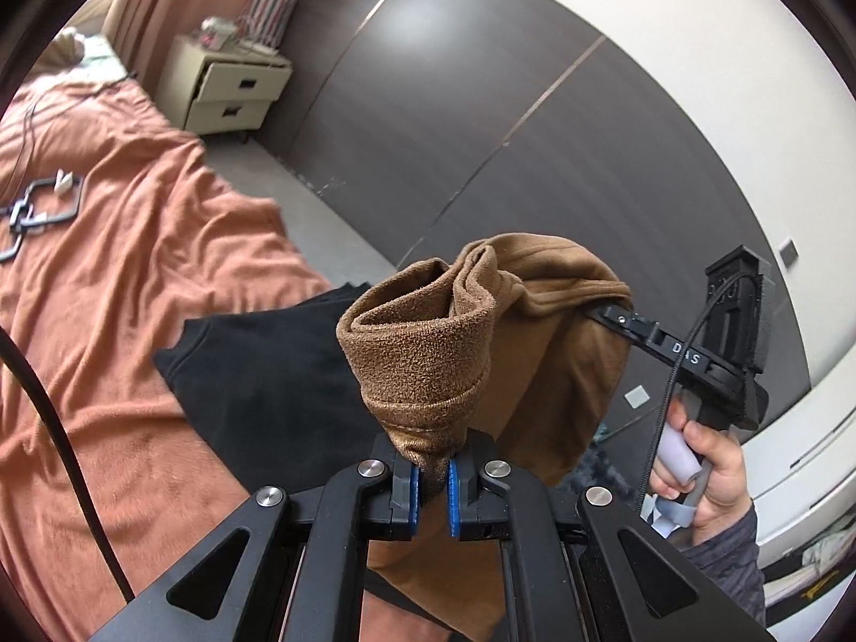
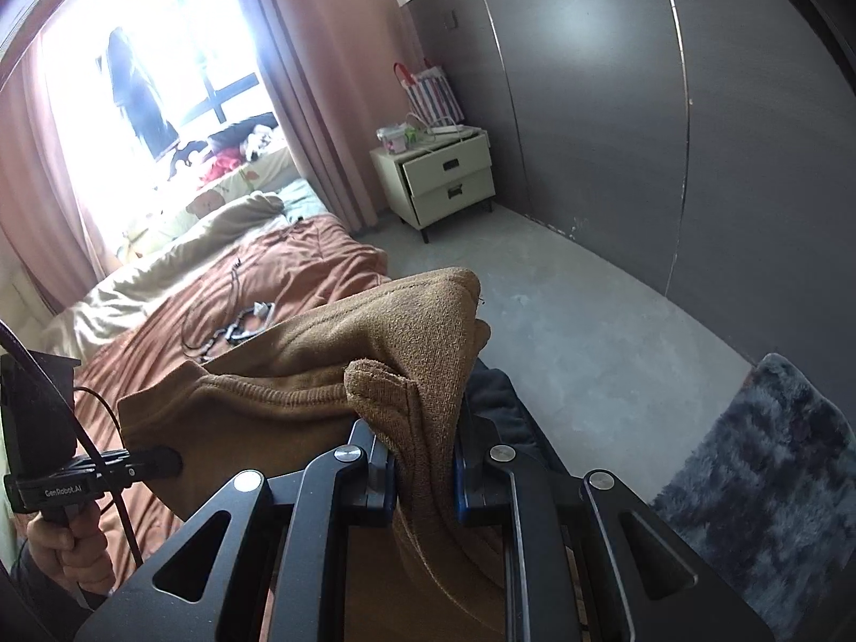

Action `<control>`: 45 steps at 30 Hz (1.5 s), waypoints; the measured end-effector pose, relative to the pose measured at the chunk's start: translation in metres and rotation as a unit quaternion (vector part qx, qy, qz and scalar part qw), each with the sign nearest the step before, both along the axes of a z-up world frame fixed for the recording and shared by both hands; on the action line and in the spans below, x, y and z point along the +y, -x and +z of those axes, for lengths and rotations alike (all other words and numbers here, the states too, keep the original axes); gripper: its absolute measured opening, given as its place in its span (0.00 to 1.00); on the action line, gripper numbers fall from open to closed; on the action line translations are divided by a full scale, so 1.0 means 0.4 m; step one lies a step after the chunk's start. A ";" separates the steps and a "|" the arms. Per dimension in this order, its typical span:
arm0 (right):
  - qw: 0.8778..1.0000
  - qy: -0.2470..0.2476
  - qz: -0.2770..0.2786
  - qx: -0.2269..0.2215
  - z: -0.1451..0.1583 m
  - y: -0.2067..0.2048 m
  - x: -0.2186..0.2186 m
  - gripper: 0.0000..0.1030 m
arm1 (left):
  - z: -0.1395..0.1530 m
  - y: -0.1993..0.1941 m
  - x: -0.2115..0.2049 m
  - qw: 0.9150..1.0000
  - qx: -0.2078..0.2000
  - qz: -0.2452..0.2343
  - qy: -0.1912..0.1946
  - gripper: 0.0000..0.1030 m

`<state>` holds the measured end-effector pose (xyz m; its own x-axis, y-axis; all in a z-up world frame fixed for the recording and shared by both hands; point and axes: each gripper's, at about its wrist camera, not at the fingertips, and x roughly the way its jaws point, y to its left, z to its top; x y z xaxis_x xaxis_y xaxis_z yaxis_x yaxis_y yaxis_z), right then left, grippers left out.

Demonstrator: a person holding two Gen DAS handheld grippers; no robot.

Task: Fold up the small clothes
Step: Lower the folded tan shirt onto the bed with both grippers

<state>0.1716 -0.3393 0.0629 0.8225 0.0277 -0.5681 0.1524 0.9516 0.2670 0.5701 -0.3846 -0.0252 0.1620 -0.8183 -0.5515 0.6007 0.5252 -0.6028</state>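
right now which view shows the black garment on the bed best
The left wrist view: the black garment lies spread on the orange bedspread, partly behind the held brown garment. The right wrist view shows only a dark sliver beside the brown cloth.

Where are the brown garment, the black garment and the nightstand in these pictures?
brown garment (image 1: 428, 353): left wrist view, on its bunched cuff above the pads.
black garment (image 1: 267, 374): left wrist view, on its flat middle.
nightstand (image 2: 449, 182): right wrist view, on its drawer fronts.

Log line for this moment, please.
left claw: shut on brown garment | right claw: shut on brown garment | garment lifted between both, above bed
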 end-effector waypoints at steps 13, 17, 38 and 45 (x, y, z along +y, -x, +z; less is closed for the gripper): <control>0.996 0.029 -0.041 0.069 -0.076 -0.272 -0.041 0.26 | -0.219 -0.161 0.005 0.992 0.016 0.081 -0.097 0.23; 0.988 0.060 -0.100 0.105 -0.086 -0.284 -0.057 0.33 | -0.260 -0.203 0.040 0.985 0.027 0.113 -0.128 0.30; 0.970 0.035 -0.080 0.228 -0.161 -0.449 -0.132 0.17 | -0.373 -0.273 0.018 0.983 0.003 0.106 -0.147 0.58; 0.972 0.036 -0.079 0.220 -0.138 -0.438 -0.131 0.20 | -0.350 -0.266 0.050 0.984 0.020 0.111 -0.136 0.57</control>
